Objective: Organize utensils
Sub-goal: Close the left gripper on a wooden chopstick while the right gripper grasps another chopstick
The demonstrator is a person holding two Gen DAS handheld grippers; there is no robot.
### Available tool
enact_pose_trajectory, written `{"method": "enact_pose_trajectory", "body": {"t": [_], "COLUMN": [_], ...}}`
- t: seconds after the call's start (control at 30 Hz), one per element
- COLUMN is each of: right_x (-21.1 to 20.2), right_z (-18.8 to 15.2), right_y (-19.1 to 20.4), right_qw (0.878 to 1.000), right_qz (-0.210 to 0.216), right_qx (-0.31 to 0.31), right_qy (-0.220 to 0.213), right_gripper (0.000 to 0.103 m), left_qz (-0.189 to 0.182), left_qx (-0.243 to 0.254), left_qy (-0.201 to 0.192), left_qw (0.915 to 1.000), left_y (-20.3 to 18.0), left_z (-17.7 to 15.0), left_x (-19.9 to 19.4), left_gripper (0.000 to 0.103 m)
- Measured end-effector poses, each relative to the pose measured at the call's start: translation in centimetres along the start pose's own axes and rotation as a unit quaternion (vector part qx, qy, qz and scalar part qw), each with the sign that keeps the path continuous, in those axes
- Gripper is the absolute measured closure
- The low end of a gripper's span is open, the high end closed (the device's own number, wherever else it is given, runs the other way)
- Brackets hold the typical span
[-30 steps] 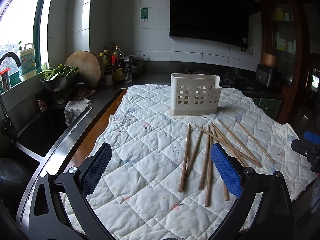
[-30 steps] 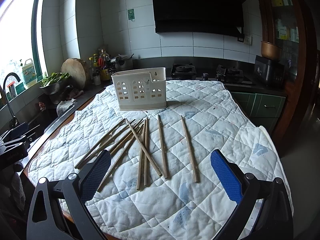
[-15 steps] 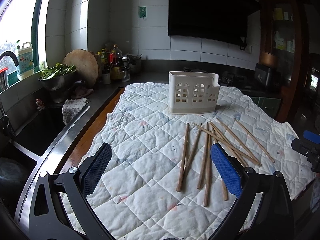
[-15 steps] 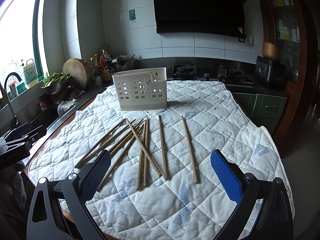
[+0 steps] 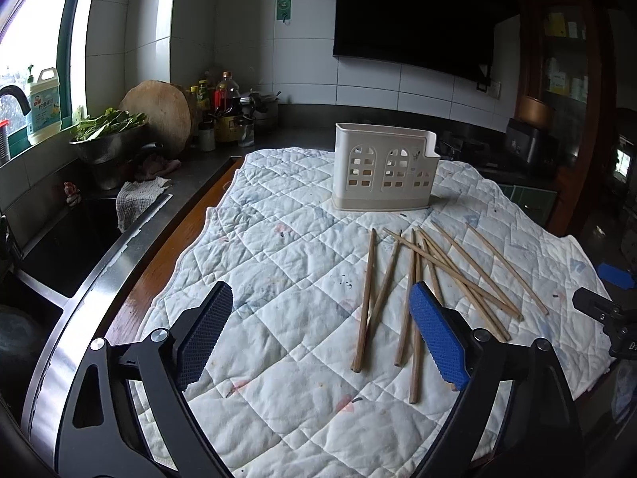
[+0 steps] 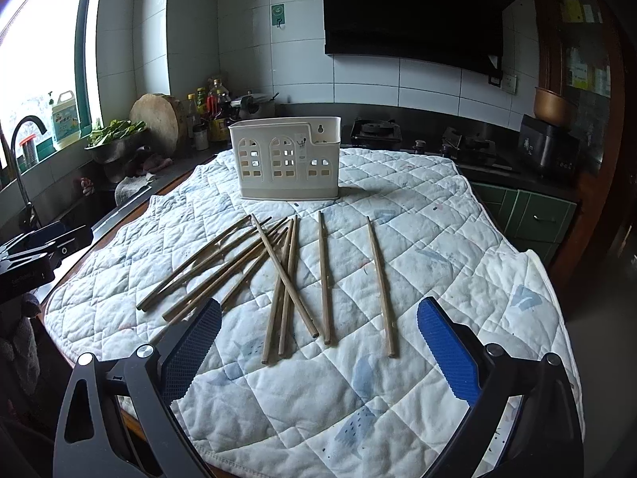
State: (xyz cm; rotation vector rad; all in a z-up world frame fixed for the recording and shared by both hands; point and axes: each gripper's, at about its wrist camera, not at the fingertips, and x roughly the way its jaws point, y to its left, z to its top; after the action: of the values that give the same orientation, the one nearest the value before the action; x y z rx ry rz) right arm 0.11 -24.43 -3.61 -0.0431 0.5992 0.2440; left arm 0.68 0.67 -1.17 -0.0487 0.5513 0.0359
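Several wooden chopsticks (image 5: 418, 279) lie loose and partly crossed on a white quilted mat (image 5: 278, 259). A cream plastic utensil holder (image 5: 384, 171) stands upright behind them. My left gripper (image 5: 322, 334) hovers low over the near left side of the pile. Its jaws are closing, and the pads press on nothing. In the right wrist view the same chopsticks (image 6: 278, 271) fan out before the holder (image 6: 286, 159), whose compartments look empty. My right gripper (image 6: 318, 348) hangs open above their near ends and holds nothing.
A sink (image 5: 51, 247) lies left of the mat, with a rag (image 5: 139, 199) on its rim. Behind it stand a steel bowl of greens (image 5: 107, 135), a round wooden board (image 5: 159, 115) and bottles (image 5: 223, 107). A gas stove (image 6: 374, 127) sits beyond the holder.
The left gripper's blue pads have drawn a little closer together. Neither hand has shifted noticeably, and the chopsticks and holder lie as before.
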Motion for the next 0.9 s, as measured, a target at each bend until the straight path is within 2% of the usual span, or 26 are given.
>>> {"method": "enact_pose_trajectory", "body": {"t": [0.03,0.1,0.23,0.4,0.57,0.9], "right_x": [0.2,0.8,2.1,3.9,5.9,9.8], "right_z": [-0.1,-0.3,-0.5,-0.7,-0.6,0.2], "right_y": [0.0,0.2,0.2,0.2,0.3,0.6], "right_qw": [1.000,1.000,0.999,0.997,0.993,0.984], "right_qz": [0.003,0.008,0.018,0.036,0.059,0.083], "right_qx": [-0.003,-0.012,-0.023,-0.038,-0.059,-0.098], "right_qy": [0.002,0.011,0.026,0.052,0.081,0.124], "right_gripper": [0.010,0.021,0.025,0.047,0.062,0.078], "left_qz": [-0.001,-0.005,-0.016,-0.037,-0.053,-0.091], "left_qx": [0.001,0.002,0.005,0.008,0.011,0.013], "left_qy": [0.002,0.010,0.022,0.046,0.068,0.100], "left_qw": [1.0000,0.9999,0.9996,0.9982,0.9963,0.9907], "left_y": [0.0,0.0,0.1,0.2,0.2,0.2], "left_z": [-0.2,-0.4,-1.0,-1.6,-2.2,-2.4], "left_x": [0.2,0.6,1.3,2.7,4.0,6.5], "left_gripper": [0.019,0.021,0.028,0.040,0.049,0.068]}}
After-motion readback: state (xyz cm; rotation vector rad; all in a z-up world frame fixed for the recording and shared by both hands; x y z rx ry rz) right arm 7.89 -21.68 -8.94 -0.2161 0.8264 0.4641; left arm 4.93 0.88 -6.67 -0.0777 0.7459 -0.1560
